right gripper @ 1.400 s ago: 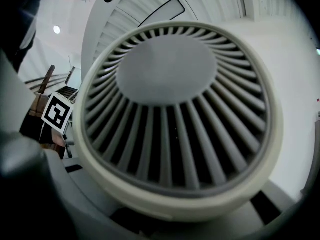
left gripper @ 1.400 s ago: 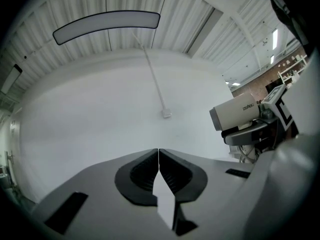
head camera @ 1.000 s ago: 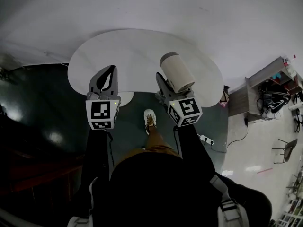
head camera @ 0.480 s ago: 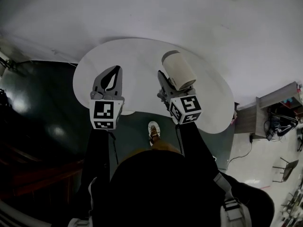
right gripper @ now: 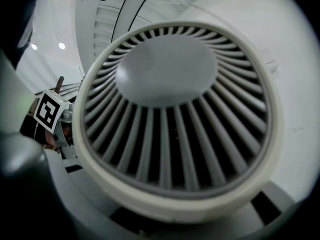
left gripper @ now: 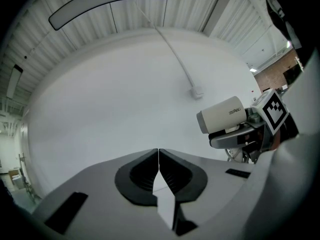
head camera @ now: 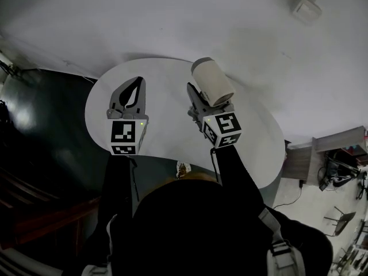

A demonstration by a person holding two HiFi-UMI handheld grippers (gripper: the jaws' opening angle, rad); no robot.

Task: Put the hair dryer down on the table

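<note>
A cream, cylindrical plastic hair dryer (head camera: 213,82) is held in the right tongs (head camera: 198,96), which are closed on it from below, with its barrel lying along them and reaching out past their tips. It is carried over the far half of the white, rounded tabletop (head camera: 167,99); whether it touches the surface cannot be told. In the right gripper view the dryer's round, grey-ribbed rear grille (right gripper: 170,114) fills nearly the whole picture, so that little else is seen past it. The left tongs (head camera: 138,82) are held beside it over the same tabletop, well apart from the dryer, with their tips pressed together and nothing between them. From the left gripper view the dryer is seen side-on against a plain white wall (left gripper: 110,94), on which a thin conduit runs down to a small box (left gripper: 196,92). A dark, glossy green floor (head camera: 46,114) lies to the left of the tabletop, and a low wooden cabinet (head camera: 339,154) with tangled cables stands at the right edge. The person's light shoe (head camera: 183,168) shows just under the near rim.
</note>
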